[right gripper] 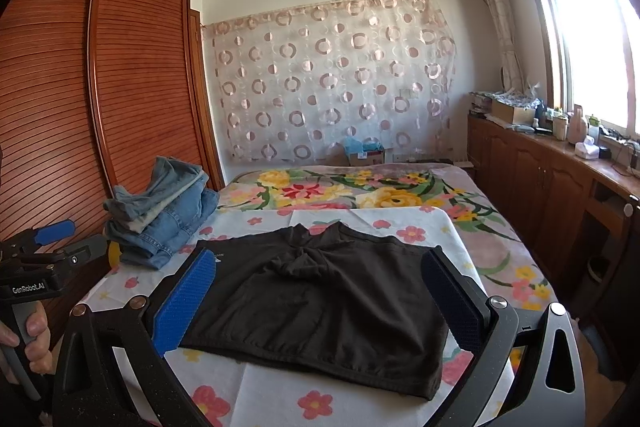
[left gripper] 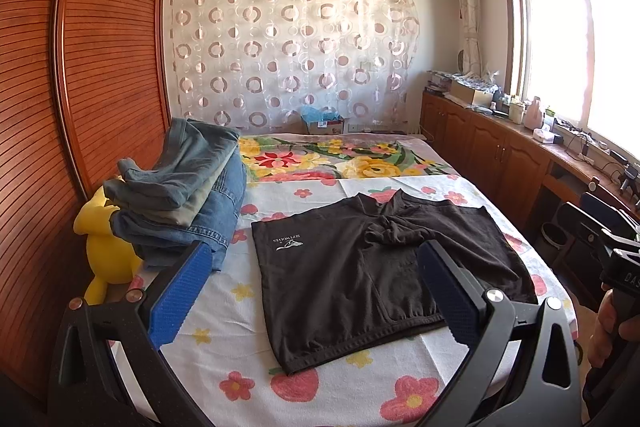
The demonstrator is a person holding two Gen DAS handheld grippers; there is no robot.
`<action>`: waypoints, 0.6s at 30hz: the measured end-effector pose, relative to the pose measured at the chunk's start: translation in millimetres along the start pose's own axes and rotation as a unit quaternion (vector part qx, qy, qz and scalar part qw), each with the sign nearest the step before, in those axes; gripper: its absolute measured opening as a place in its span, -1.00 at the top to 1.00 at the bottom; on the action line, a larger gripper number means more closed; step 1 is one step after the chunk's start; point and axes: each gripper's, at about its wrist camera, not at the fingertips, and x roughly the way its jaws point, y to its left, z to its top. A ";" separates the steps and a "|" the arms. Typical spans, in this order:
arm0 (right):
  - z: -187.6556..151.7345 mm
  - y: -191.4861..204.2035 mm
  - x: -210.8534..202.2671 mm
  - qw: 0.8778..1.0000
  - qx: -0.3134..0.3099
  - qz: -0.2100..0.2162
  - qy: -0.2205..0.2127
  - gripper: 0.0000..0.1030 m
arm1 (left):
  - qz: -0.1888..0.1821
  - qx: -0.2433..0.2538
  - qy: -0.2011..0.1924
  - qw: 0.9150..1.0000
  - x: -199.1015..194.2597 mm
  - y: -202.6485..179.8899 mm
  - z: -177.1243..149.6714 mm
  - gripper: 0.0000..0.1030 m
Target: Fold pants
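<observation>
The shorts [left gripper: 372, 267] are laid flat on the bed [left gripper: 328, 399], waistband nearest, crotch bunched at the far side. The black knit is judged thin, limp and light; it will sag and slide, so it is best pinched at hems or waistband corners. Both the left claw [left gripper: 316, 291] and the right claw [right gripper: 320, 299] are held spread above it, gripping nothing. Folded jeans [left gripper: 188, 195] are stacked to the left.

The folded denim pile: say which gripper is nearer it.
Left. The left gripper hangs open just in front of the denim pile, near its right edge. The right gripper is open farther right, over the black shorts.
</observation>
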 end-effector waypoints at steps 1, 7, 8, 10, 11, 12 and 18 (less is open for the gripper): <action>-0.1 0.0 0.6 1.000 0.000 0.000 0.001 -0.99 | 0.000 -0.001 0.001 1.000 0.8 0.1 0.4 -1.00; -0.3 1.0 -0.4 1.000 0.000 -0.001 0.001 -0.99 | -0.001 -0.001 0.001 1.000 1.4 0.9 0.5 -1.00; -0.4 0.5 -0.2 1.000 0.000 0.000 0.001 -0.99 | -0.001 -0.001 0.002 1.000 1.5 1.3 0.1 -1.00; -0.4 0.4 -0.3 1.000 0.000 0.000 0.001 -0.99 | -0.002 -0.002 0.001 1.000 1.4 1.3 0.4 -1.00; -0.3 0.5 -0.3 1.000 0.000 -0.001 0.000 -0.99 | -0.002 -0.002 0.001 1.000 1.3 2.0 0.2 -1.00; -0.3 0.8 -0.6 1.000 -0.001 -0.001 0.000 -0.99 | -0.003 -0.002 0.000 1.000 1.4 1.4 0.3 -1.00; 0.0 0.7 -0.5 1.000 0.000 -0.001 0.000 -0.99 | -0.004 -0.002 0.000 1.000 2.0 -0.6 1.9 -1.00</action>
